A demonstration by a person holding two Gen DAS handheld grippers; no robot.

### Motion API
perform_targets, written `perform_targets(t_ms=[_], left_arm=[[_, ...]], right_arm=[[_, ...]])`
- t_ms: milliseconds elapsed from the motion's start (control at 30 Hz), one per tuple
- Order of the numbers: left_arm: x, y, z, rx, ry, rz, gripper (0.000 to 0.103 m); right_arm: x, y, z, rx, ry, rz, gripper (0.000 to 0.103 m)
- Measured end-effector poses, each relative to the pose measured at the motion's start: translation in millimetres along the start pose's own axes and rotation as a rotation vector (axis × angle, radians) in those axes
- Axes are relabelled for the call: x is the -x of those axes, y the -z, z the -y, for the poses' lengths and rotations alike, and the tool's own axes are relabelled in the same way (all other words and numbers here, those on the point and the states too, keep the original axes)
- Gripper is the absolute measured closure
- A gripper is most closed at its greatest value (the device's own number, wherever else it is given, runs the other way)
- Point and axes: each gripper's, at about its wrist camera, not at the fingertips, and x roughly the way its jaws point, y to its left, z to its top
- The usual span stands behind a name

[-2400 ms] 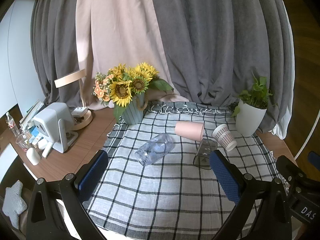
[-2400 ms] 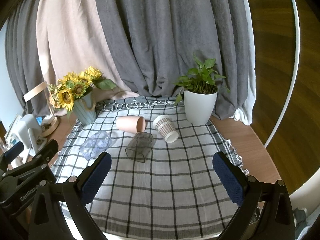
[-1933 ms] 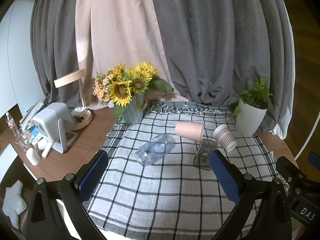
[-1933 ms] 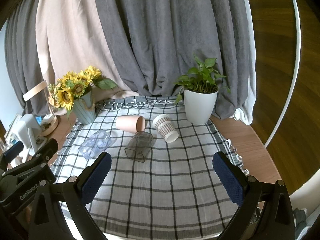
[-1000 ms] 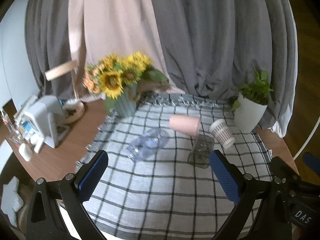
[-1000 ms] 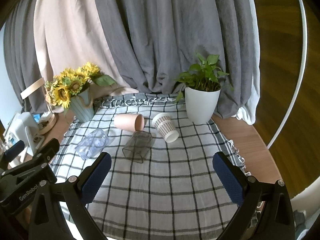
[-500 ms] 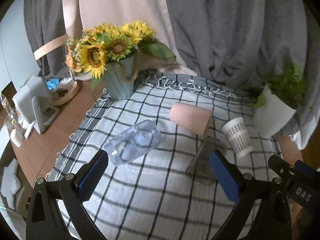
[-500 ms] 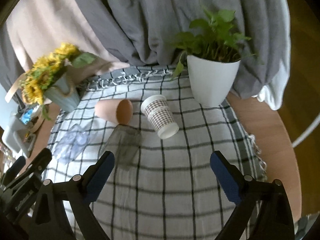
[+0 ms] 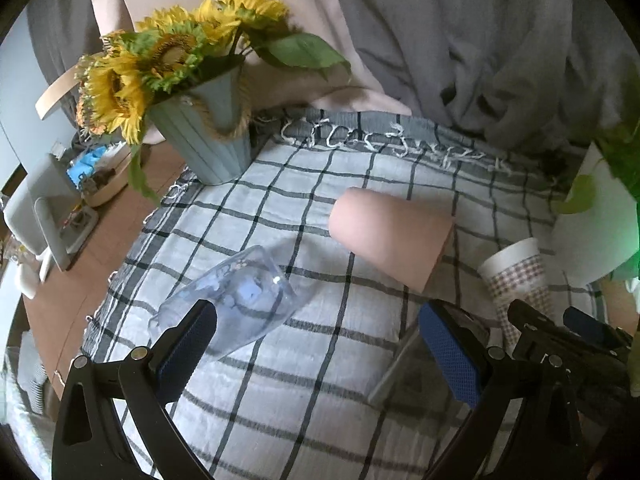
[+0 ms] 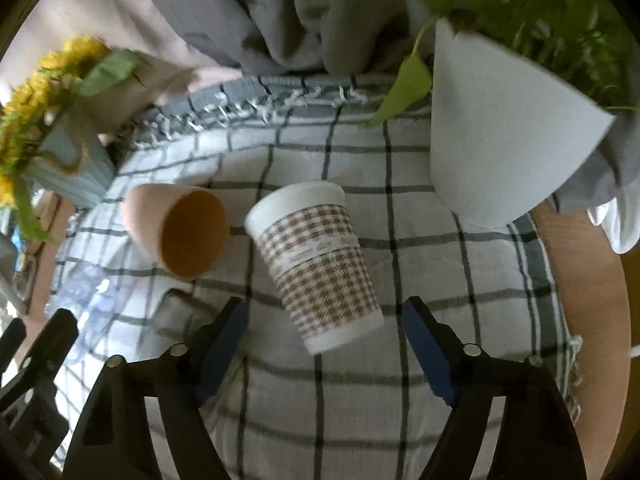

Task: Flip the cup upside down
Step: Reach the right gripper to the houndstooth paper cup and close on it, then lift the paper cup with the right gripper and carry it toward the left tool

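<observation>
Checked woven cloth (image 10: pixel 400 420) bears toppled houndstooth paper cup (image 10: pixel 320 264), apparently between parted right gripper (image 10: pixel 326 338).

Left wrist view. Left tongs (image 9: pixel 320 348) spread wide, blue pads (image 9: pixel 188 344) apart, nothing between them. Checked cloth (image 9: pixel 320 400) covers the desk (image 9: pixel 104 248). Clear plastic cup (image 9: pixel 236 300) lies on its side near left, just beyond the left pad. Pink cup (image 9: pixel 388 236) lies on its side at centre, mouth to the right. Patterned paper cup (image 9: pixel 520 276) lies to the right, partly behind the other tongs (image 9: pixel 576 344) at the right edge. Smoky clear cup (image 9: pixel 416 368) lies behind the right pad, partly hidden. Sunflower vase (image 9: pixel 208 136) far left; white plant pot (image 9: pixel 596 224) far right; grey and beige curtains (image 9: pixel 440 32) behind
</observation>
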Motion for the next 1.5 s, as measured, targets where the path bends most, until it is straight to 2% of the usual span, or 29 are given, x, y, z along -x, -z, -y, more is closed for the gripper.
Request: perform_targets(t_ms=[200, 233, 267, 300, 467, 567, 733, 867, 1033, 1167, 1333, 1500], left_arm=[[-18, -4, 8, -0.007, -0.008, -0.031, 0.0], [-19, -4, 9, -0.008, -0.006, -0.032, 0.0], [-19, -4, 9, -0.008, -0.005, -0.032, 0.0], [-19, -4, 10, -0.011, -0.007, -0.032, 0.0], [-15, -3, 7, -0.034, -0.001, -0.019, 0.0], [-5, -1, -2, -0.046, 0.03, -0.01, 0.0], [18, 7, -25, -0.079, 0.079, 0.016, 0.0], [38, 18, -53, -0.091, 0.125, 0.039, 0.0], [52, 35, -89, -0.119, 0.165, 0.027, 0.0], [52, 55, -118, -0.157, 0.147, 0.018, 0.0], [31, 77, -152, -0.192, 0.123, -0.051, 0.0], [12, 88, -175, -0.21, 0.107, -0.094, 0.0]], right_arm=[[-25, -11, -3, 0.016, 0.012, -0.037, 0.028], [-29, -13, -3, 0.022, 0.01, -0.042, 0.031], [-33, -14, -4, 0.027, 0.011, -0.051, 0.039], [-34, -15, -5, 0.03, 0.014, -0.05, 0.04], [-30, -15, -6, 0.027, 0.029, -0.031, 0.041], [-11, -9, -7, 0.016, 0.038, -0.002, 0.041], [48, 16, -11, -0.024, 0.014, 0.079, 0.041], [89, 44, -25, -0.072, -0.019, 0.108, 0.041], [115, 89, -58, -0.106, -0.055, 0.092, 0.041], [116, 121, -82, -0.153, -0.052, 0.067, 0.041], [92, 159, -111, -0.188, -0.076, -0.044, 0.041], [71, 179, -136, -0.205, -0.088, -0.1, 0.041]])
